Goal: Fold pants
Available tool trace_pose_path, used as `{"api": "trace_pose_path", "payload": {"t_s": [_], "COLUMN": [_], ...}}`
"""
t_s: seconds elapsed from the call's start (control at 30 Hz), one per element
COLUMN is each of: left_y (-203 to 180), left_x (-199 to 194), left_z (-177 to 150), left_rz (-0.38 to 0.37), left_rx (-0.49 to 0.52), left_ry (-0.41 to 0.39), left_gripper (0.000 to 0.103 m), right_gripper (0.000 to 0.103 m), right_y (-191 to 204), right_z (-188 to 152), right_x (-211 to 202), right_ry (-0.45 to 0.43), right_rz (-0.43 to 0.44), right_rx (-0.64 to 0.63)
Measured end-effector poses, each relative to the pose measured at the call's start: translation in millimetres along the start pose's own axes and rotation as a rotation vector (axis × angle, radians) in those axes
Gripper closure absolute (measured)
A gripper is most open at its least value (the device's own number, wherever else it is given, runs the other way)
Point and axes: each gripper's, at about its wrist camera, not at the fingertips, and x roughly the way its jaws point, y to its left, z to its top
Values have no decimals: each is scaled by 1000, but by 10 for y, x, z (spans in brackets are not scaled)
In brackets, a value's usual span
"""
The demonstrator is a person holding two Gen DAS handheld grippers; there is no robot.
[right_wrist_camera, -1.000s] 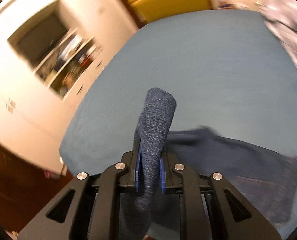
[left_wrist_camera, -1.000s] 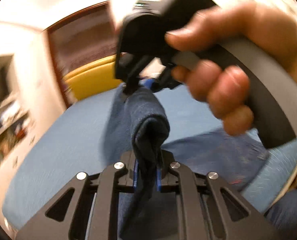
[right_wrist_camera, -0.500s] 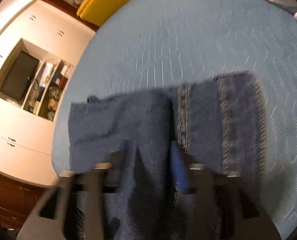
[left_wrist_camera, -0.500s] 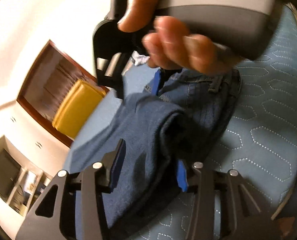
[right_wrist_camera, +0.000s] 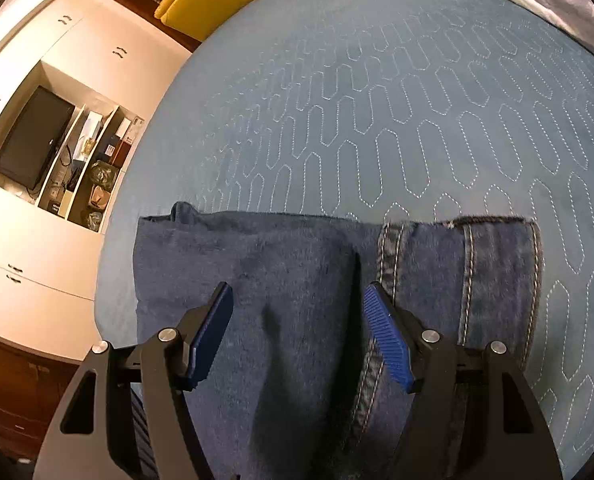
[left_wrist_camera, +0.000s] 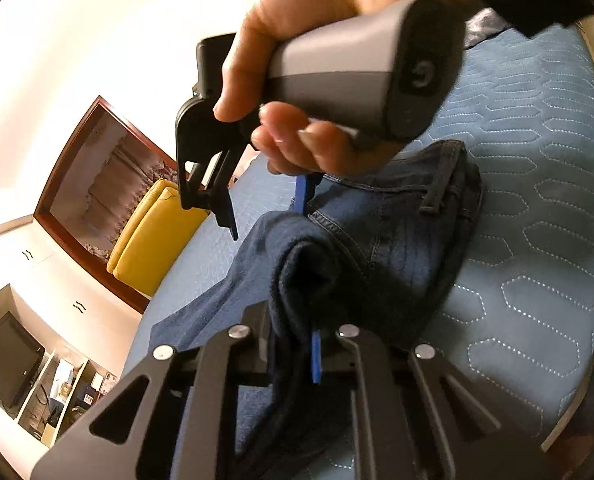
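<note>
Left wrist view: left tongs (left_wrist_camera: 293,344), jaws just closing, clenched on a dark fold of the pants (left_wrist_camera: 381,248), which lie on the blue quilted bed (left_wrist_camera: 537,208); waistband and belt loop face up toward the right, a leg trails away to the left. Only this view shows the person's hand (left_wrist_camera: 297,80) gripping the grey handle of the right tongs (left_wrist_camera: 269,208), which partly block the room beyond; one blue pad hangs just above the denim. Behind: yellow chair (left_wrist_camera: 153,236), dark-framed opening, television (left_wrist_camera: 5,360) and shelves. Right wrist view: right tongs, jaws just opening, released and spread, denim beneath and between the pads (right_wrist_camera: 389,344) but not pinched. Only here the folded edge reads as one straight line across the bed, seamed part to the right. Chair, television, cupboards at left.
</note>
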Motion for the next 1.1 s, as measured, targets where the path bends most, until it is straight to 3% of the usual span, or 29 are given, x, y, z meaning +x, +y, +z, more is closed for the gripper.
{"api": "trace_pose_path", "payload": {"t_s": [0.13, 0.17, 0.2, 0.27, 0.4, 0.57, 0.9, 1.0, 1.07, 1.1], "left_y": [-62, -73, -76, -67, -182, -459, -857, -853, -828, -773], "left_x": [-87, -90, -10, -54, -129, -123, 64, 136, 132, 113], "left_z": [-29, -22, -5, 21, 191, 431, 547, 557, 556, 557], "left_rz": [1, 1, 4, 14, 18, -21, -66, -83, -75, -66], "left_rx": [3, 6, 10, 15, 59, 119, 208, 194, 173, 149], "left_ry": [-8, -7, -6, -14, -54, -90, -56, -43, -51, -61], "left_gripper": [91, 91, 91, 92, 92, 92, 91, 85, 74, 56], "right_gripper": [38, 60, 75, 85, 86, 86, 86, 84, 79, 79], "right_y": [49, 62, 101, 146, 183, -153, -573, -658, -649, -655], "right_z": [26, 17, 28, 48, 80, 73, 6, -44, -95, -117], "right_x": [45, 38, 51, -39, -360, -596, -546, -473, -446, -451], "right_ry": [26, 28, 32, 22, -20, -41, -72, -96, -124, -138], "right_rz": [-21, -43, -81, -51, -76, -97, -92, -119, -161, -157], "right_rx": [-26, -38, -59, -80, -137, -83, -67, -68, -76, -74]}}
